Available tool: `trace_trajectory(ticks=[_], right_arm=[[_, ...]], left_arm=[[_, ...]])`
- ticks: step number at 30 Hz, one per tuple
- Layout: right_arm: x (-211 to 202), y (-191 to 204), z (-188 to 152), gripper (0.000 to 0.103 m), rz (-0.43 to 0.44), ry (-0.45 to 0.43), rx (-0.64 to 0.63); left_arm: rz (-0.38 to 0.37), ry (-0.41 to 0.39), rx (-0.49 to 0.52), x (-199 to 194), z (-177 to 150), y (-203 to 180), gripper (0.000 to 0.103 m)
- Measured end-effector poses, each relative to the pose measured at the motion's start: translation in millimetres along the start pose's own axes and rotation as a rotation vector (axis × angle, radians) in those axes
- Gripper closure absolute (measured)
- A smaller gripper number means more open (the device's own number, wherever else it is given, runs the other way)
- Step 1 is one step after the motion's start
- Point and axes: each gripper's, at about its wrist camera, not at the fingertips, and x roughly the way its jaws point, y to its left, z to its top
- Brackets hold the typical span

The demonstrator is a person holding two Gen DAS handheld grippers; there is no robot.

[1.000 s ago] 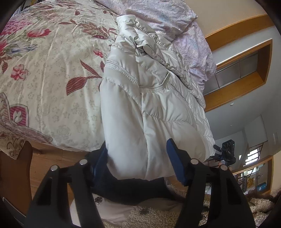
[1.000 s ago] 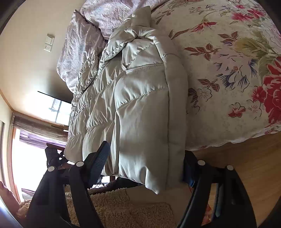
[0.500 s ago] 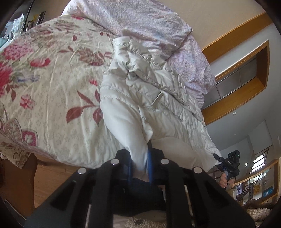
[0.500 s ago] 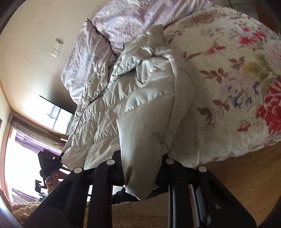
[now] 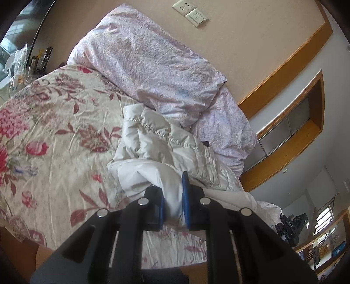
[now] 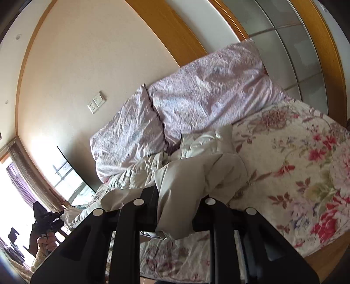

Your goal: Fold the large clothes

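Note:
A cream quilted puffer jacket point(image 5: 157, 139) lies lengthwise on the bed, its collar end toward the pillows. My left gripper point(image 5: 174, 203) is shut on one corner of its bottom hem, the white fabric pinched between the blue pads. In the right wrist view the same jacket point(image 6: 192, 174) bunches up in front of me, and my right gripper point(image 6: 175, 209) is shut on the other hem corner. Both corners are lifted above the bed's near edge. The other gripper point(image 6: 43, 218), held in a hand, shows at the far left of that view.
The bed carries a floral cover point(image 5: 54, 131) point(image 6: 295, 174). Two lilac pillows point(image 5: 153, 65) point(image 6: 196, 91) lean on the beige wall at its head. Wall switches point(image 5: 192, 13) sit above them. A wooden-framed recess point(image 5: 295, 126) is at the right, a bright window point(image 6: 13, 185) at the left.
Both grippers closed on the jacket's hanging hem and rose, lifting the hem off the bed's edge. The jacket now bunches toward the pillows, and both views tilt up to the wall.

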Motion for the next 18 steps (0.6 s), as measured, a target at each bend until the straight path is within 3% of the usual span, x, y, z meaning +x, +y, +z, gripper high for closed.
trace_trajectory(ticks=[6,12,18], right_arm=[[16.2,23.5,33.7,0.083,-0.016,-0.112,-0.055],[58.3,36.9,68.7,0.083,-0.073,-0.178,-0.059],[133.4,36.0,100.9,0.083,-0.191,-0.211,-0.053]], left_arm=[[-0.017,-0.088,0.020,11.5,36.1,-12.3,0.089],[0.009,-0.148,0.033,46.6,82.1,-23.4,0.089],[0.104,-0.197,0.071,108.5,136.4,-38.3,0.089]])
